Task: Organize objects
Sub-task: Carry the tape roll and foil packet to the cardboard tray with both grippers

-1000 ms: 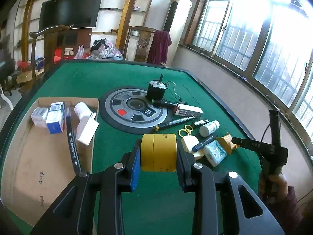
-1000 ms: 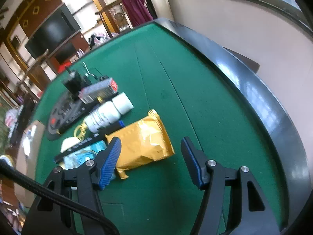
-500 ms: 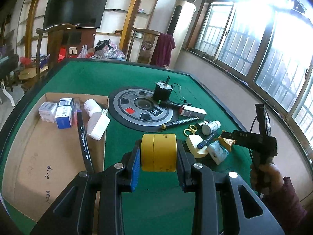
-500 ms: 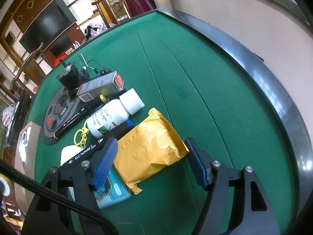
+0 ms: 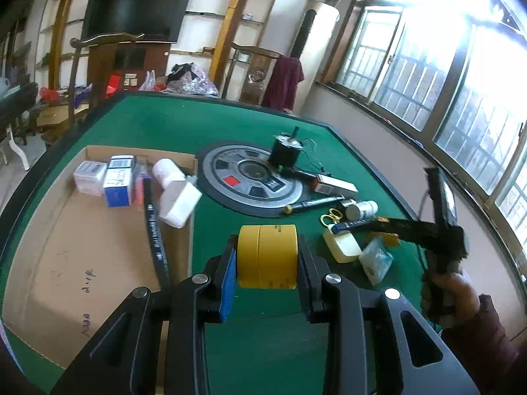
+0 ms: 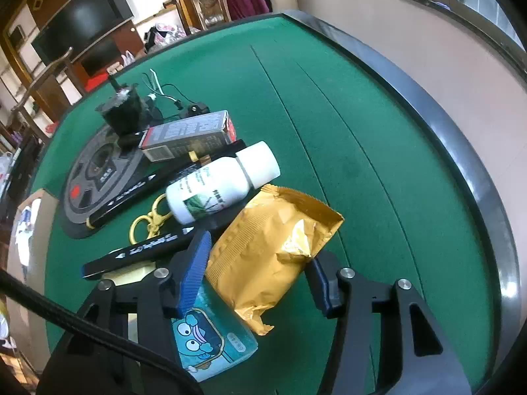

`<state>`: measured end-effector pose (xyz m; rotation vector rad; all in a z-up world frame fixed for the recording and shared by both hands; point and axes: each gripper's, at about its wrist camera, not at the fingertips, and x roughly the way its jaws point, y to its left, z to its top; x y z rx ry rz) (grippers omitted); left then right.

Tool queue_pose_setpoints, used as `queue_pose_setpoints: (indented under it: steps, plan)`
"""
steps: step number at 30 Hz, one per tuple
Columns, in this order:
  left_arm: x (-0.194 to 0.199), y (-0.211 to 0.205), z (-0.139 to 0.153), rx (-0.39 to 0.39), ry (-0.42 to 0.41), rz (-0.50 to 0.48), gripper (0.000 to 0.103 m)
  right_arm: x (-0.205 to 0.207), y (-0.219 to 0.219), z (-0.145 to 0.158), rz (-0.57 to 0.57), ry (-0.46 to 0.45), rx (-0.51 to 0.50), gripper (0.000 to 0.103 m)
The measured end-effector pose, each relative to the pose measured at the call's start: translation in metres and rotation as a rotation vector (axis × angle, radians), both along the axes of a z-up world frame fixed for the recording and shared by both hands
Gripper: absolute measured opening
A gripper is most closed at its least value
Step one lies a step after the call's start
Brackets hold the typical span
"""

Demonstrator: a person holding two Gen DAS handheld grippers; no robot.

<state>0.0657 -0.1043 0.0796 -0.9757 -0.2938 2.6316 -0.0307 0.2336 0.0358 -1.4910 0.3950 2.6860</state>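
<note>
My left gripper [image 5: 266, 263] is shut on a yellow tape roll [image 5: 267, 256] and holds it above the green table, just right of the cardboard box [image 5: 82, 247]. The box holds small cartons [image 5: 113, 181], a white bottle [image 5: 168, 172] and a black strap [image 5: 154, 230]. My right gripper [image 6: 260, 273] is open, its jaws on either side of a gold foil packet [image 6: 273, 250] lying on the table. A blue cartoon tissue pack [image 6: 210, 342] lies under its left finger. The right gripper also shows in the left wrist view [image 5: 411, 228].
Beside the packet lie a white bottle [image 6: 220, 184], black pens [image 6: 141, 250], gold scissors [image 6: 148, 220], a long carton [image 6: 187, 135] and a black motor [image 6: 123, 108] on a round grey disc [image 5: 253, 177]. The table's dark raised rim [image 6: 461, 151] runs at the right.
My right gripper has moved forward and down until its open jaws straddle the gold packet. My left gripper has kept hold of the tape roll and shifted slightly.
</note>
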Motion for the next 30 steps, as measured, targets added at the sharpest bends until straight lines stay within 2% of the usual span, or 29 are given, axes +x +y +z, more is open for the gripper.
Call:
queue_pose_setpoints:
  steps: [4, 8, 13, 17, 19, 23, 27, 30]
  plan:
    - [-0.001, -0.016, -0.001, 0.011, -0.006, 0.027, 0.027, 0.02, 0.013, 0.008, -0.006, 0.028, -0.06, 0.047]
    - [-0.002, -0.037, 0.001, 0.019, -0.007, 0.066, 0.027, 0.041, 0.016, 0.034, 0.005, 0.091, -0.142, 0.047]
    - [-0.01, -0.077, 0.002, -0.053, -0.01, 0.162, 0.027, 0.046, -0.02, 0.07, 0.114, 0.145, -0.163, 0.047]
    - [-0.023, -0.105, -0.01, -0.13, -0.053, 0.216, 0.027, 0.04, -0.085, 0.09, 0.279, 0.164, -0.188, 0.047]
    - [-0.032, -0.115, -0.02, -0.159, -0.079, 0.23, 0.027, 0.035, -0.119, 0.089, 0.358, 0.149, -0.217, 0.047]
    - [-0.049, -0.131, -0.039, -0.162, -0.141, 0.234, 0.027, 0.026, -0.202, 0.075, 0.524, 0.108, -0.236, 0.047]
    - [-0.069, -0.14, -0.059, -0.151, -0.207, 0.221, 0.027, 0.023, -0.268, 0.055, 0.652, 0.046, -0.25, 0.047]
    - [-0.078, -0.143, -0.066, -0.142, -0.228, 0.222, 0.027, 0.018, -0.307, 0.043, 0.706, 0.033, -0.206, 0.047]
